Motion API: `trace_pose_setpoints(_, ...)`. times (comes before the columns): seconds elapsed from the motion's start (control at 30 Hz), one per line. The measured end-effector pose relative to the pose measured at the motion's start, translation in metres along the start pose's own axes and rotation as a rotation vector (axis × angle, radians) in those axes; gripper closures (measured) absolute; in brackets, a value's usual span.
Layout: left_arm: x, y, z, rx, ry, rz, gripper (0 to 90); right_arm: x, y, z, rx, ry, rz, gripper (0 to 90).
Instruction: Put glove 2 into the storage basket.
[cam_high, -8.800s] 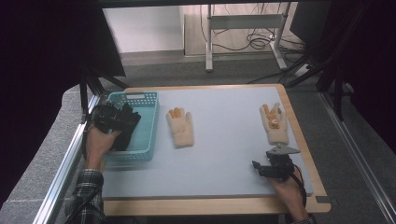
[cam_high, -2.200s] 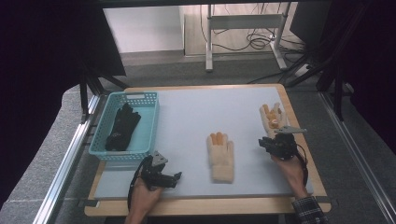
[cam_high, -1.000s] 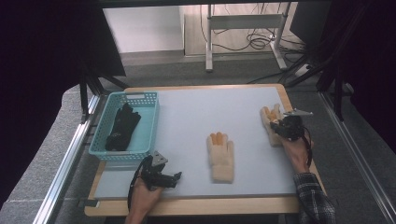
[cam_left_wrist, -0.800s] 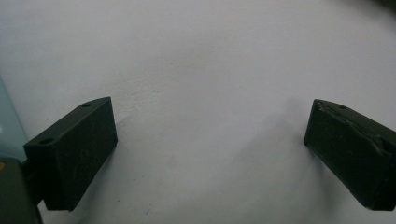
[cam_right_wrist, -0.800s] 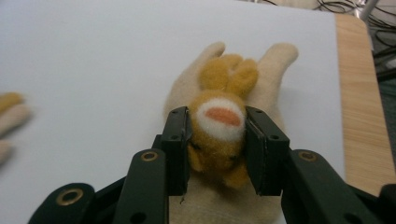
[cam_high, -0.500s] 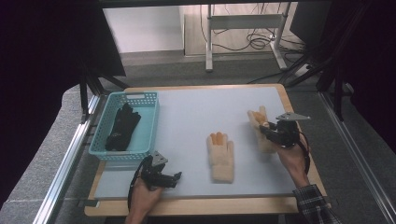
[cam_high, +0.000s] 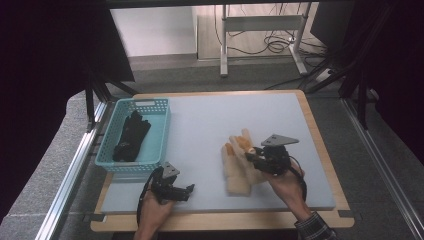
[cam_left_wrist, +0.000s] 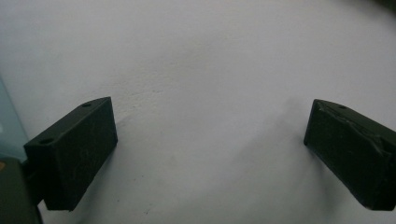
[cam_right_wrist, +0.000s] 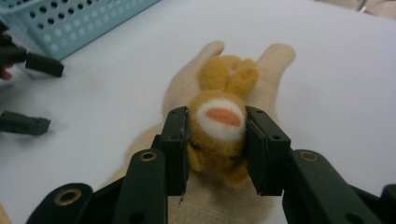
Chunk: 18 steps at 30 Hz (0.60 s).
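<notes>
Right gripper (cam_high: 255, 156) sat at about 4 o'clock on the table (cam_high: 200, 120), in the person's right hand (cam_high: 285, 182). Its jaws were clamped on the orange animal face of a tan glove (cam_high: 246, 145); the right gripper view showed both pads pressed against the sides of that plush face (cam_right_wrist: 219, 135), white muzzle and orange nose between them. The held glove's fingers pointed toward 12 o'clock.

A second tan glove (cam_high: 235, 175) lay flat on the pale mat just at the gripper's 7 o'clock, partly under the held one; the two overlapped, so where one ended and the other began could not be told exactly.

Left gripper (cam_high: 187, 189) rested at about 7 o'clock on the table, in the left hand (cam_high: 152, 212), jaws spread wide with nothing between them. The left gripper view showed both black pads (cam_left_wrist: 77, 149) well apart over bare mat. The same gripper appeared at 9 o'clock in the right gripper view (cam_right_wrist: 28, 93).

Teal basket (cam_high: 155, 107) stood at 9 to 10 o'clock on the table, near the left edge. A black glove (cam_high: 131, 136) lay inside it, lengthwise.
</notes>
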<state>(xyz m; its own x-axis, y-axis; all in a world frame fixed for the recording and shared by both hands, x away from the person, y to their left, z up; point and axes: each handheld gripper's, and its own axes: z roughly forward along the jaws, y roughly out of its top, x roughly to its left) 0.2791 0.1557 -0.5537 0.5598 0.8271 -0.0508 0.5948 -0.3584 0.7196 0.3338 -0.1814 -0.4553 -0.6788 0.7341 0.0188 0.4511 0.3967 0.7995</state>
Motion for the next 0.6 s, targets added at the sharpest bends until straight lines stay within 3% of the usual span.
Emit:
trace_pose_setpoints(0.1,0.000,0.000,0.000,0.003,0.000,0.001,3.0,0.011,-0.010,0.019,0.031,0.026,-0.016,60.8)
trace_pose_setpoints(0.2,0.000,0.000,0.000,0.006,-0.001,0.005,3.0,0.013,-0.021,0.033,0.042,0.064,-0.024,54.9)
trace_pose_setpoints(0.37,0.000,0.000,0.000,0.005,0.000,0.004,3.0,0.002,-0.025,0.030,0.050,0.148,-0.054,46.1)
trace_pose_setpoints(0.43,0.000,0.000,0.000,0.005,0.000,0.004,3.0,-0.004,-0.023,0.026,0.040,0.173,-0.085,46.2)
trace_pose_setpoints(0.6,0.000,0.000,0.000,0.003,0.001,0.003,3.0,-0.017,-0.018,0.024,0.060,0.238,-0.218,49.7)
